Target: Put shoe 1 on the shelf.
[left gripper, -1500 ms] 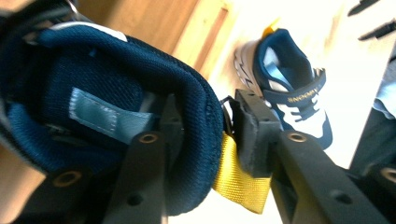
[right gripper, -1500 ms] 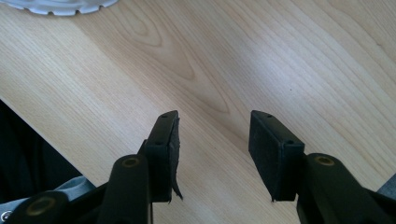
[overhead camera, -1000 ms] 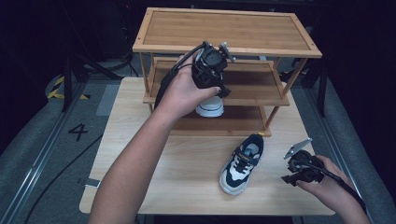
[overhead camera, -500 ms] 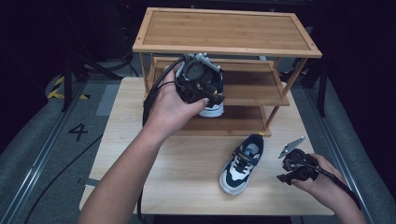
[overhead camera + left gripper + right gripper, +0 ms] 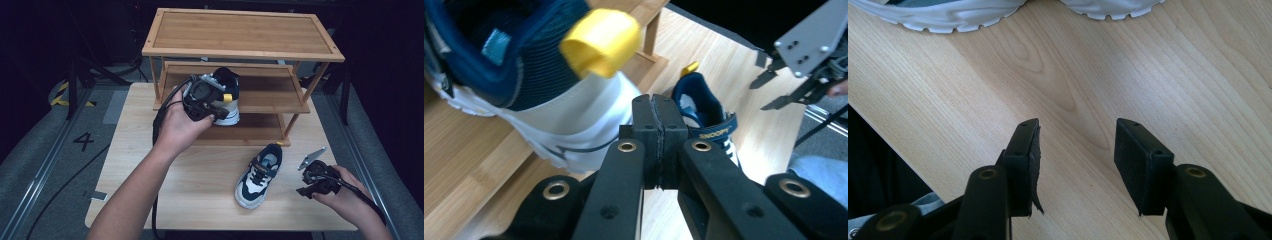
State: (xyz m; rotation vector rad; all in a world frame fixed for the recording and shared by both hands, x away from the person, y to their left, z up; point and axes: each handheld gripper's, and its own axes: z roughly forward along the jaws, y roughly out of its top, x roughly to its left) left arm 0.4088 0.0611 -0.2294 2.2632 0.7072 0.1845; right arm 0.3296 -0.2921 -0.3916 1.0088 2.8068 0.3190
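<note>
A navy and white shoe with a yellow heel tab stands on the rack's middle shelf. My left gripper hangs just in front of its heel. Its jaws have just been closing and now meet with nothing between them; the shoe lies to their left, apart from them. The matching shoe lies on the table, also seen past the left jaws. My right gripper rests right of that shoe, open over bare wood, with the shoe's white sole ahead.
The wooden three-shelf rack stands at the table's back. The light wooden table has free room at the front left. A black cable trails from the left hand off the table's near edge.
My left gripper has drawn back and down from the shelf toward the front left, and its jaws have closed empty. The shoe stays on the middle shelf. The right gripper has not moved.
</note>
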